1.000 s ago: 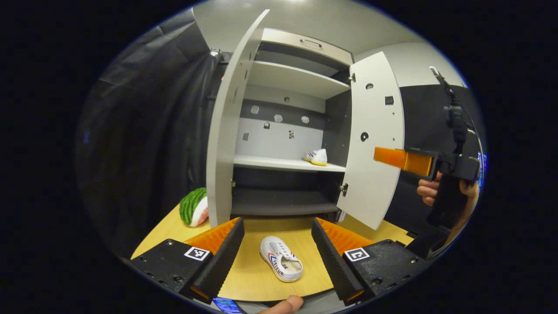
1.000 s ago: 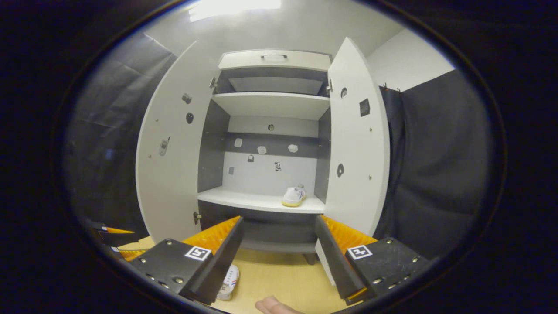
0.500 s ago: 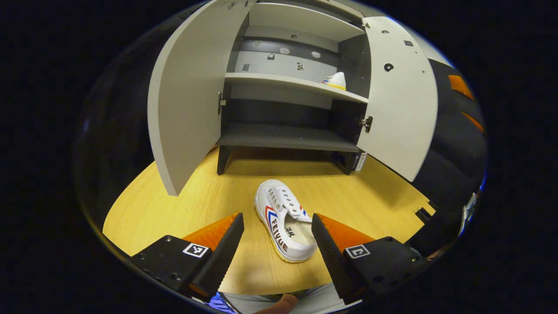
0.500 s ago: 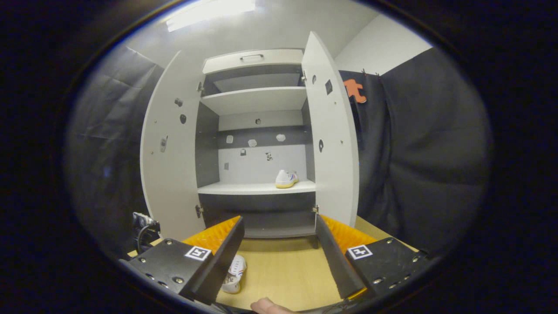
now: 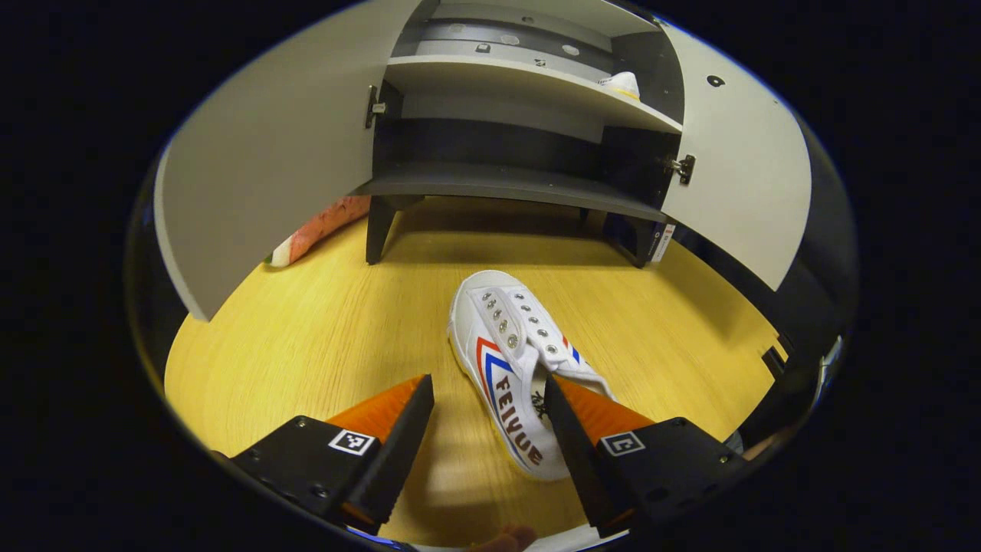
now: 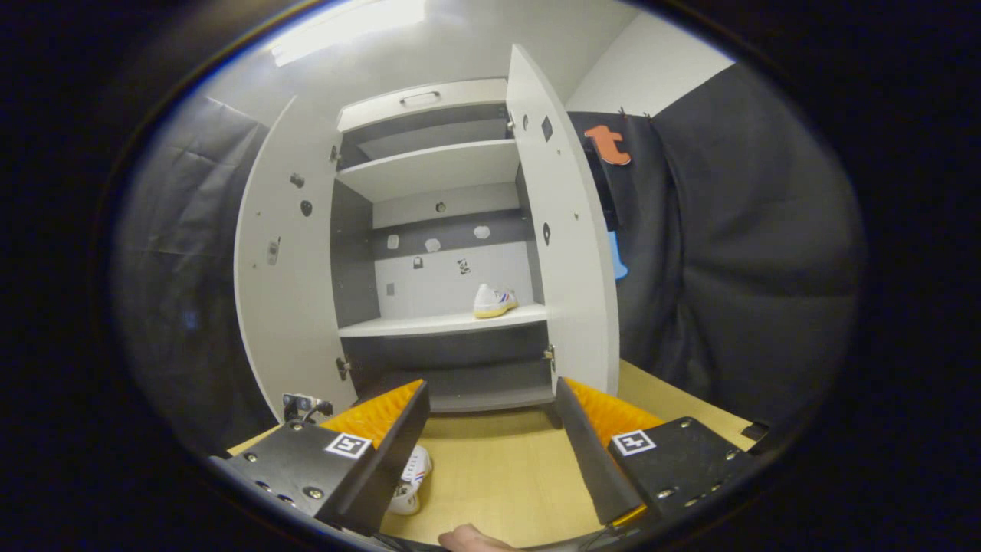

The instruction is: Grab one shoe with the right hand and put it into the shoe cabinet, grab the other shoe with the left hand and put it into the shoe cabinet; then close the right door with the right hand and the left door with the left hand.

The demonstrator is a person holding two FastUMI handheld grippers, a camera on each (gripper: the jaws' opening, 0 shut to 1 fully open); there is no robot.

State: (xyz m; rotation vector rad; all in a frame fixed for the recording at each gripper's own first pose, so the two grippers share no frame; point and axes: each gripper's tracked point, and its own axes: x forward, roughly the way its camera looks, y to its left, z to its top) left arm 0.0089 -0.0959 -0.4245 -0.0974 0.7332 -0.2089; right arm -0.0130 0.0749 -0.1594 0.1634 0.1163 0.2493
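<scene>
Cabinet (image 6: 429, 230) is standing on the wooden surface (image 5: 322, 337) with both doors swung wide. One shoe (image 6: 493, 301) is sitting on its white middle shelf (image 6: 441, 324), toward the right side. The other shoe (image 5: 515, 360) is lying on the surface in front of the cabinet. The left hand-held gripper (image 5: 484, 437) is hanging wide open over this shoe's heel end, holding nothing. The right hand-held gripper (image 6: 490, 441) is facing the cabinet, also spread wide and empty.
</scene>
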